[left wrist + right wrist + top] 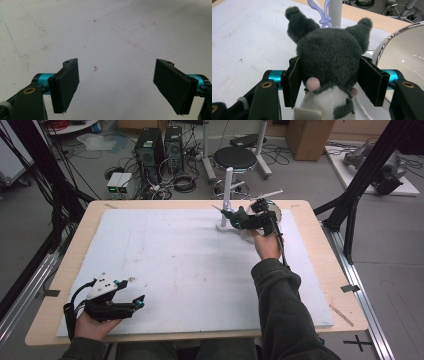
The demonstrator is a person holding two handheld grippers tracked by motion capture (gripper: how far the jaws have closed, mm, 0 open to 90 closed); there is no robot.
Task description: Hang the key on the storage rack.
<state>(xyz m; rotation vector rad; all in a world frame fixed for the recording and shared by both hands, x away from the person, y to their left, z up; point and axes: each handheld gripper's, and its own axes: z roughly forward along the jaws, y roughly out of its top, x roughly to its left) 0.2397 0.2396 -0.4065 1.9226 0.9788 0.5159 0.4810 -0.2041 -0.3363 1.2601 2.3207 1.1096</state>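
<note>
Upper right, the right gripper (329, 82) clamps a plush toy (328, 62) beside a white post (227, 195); lower left, the left gripper (116, 85) rests spread wide.

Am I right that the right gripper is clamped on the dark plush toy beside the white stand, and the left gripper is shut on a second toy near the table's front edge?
Not quite. The right gripper does clamp the plush toy by the white stand, but the left gripper holds nothing: the left gripper view shows its jaws wide apart over the bare white board.
</note>
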